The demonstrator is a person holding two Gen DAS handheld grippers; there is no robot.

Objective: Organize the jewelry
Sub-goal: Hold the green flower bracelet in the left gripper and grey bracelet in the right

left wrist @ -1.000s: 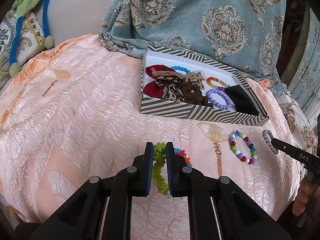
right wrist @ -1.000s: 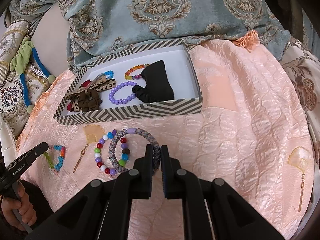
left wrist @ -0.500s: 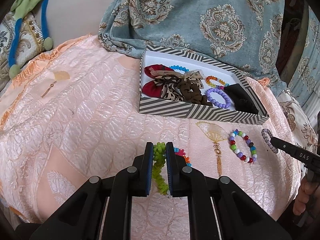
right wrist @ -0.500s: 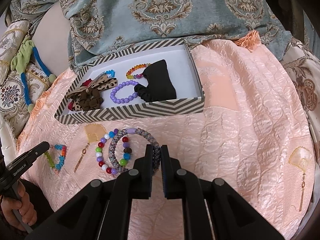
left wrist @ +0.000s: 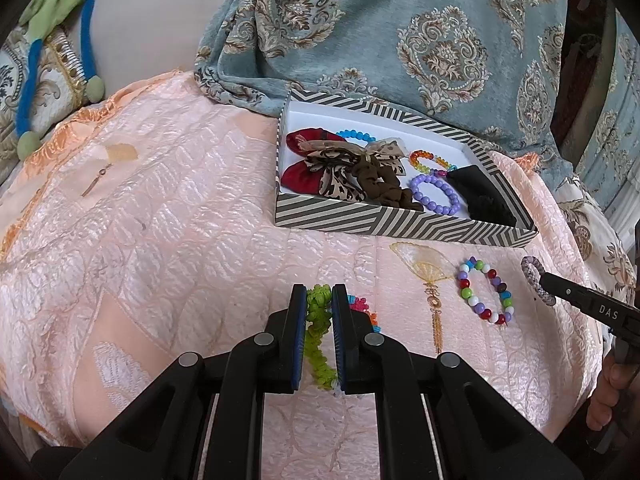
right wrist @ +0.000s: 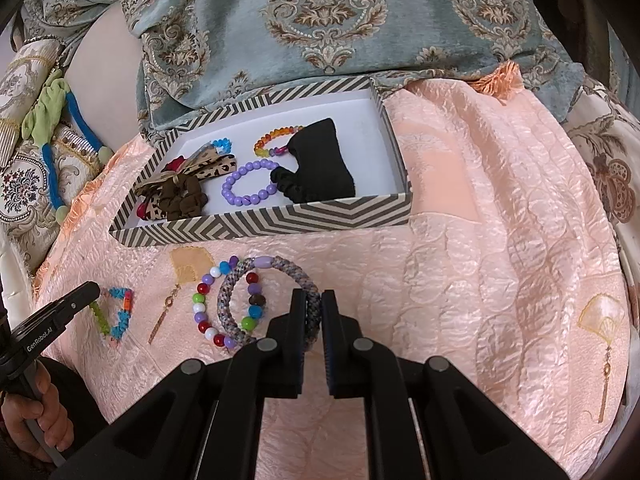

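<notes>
My left gripper (left wrist: 319,292) is shut on a spiky bracelet (left wrist: 316,332) of green, blue and orange beads low over the pink quilt; the same bracelet (right wrist: 120,316) appears at the left of the right wrist view. My right gripper (right wrist: 313,298) is shut on a grey braided bracelet (right wrist: 224,304), which overlaps a round-bead multicolour bracelet (right wrist: 200,300) in that view. In the left wrist view the braided bracelet (left wrist: 534,276) sits apart from the bead bracelet (left wrist: 486,294). Beyond them stands a striped box (left wrist: 400,224) holding bracelets, scrunchies and a bow.
The pink quilt (right wrist: 480,240) runs wide to the right of the box (right wrist: 280,220). A blue-grey patterned cloth (right wrist: 320,32) rises behind the box. A green and blue soft toy (left wrist: 52,12) lies at the far left. A person's hand (right wrist: 32,424) holds the left gripper's handle.
</notes>
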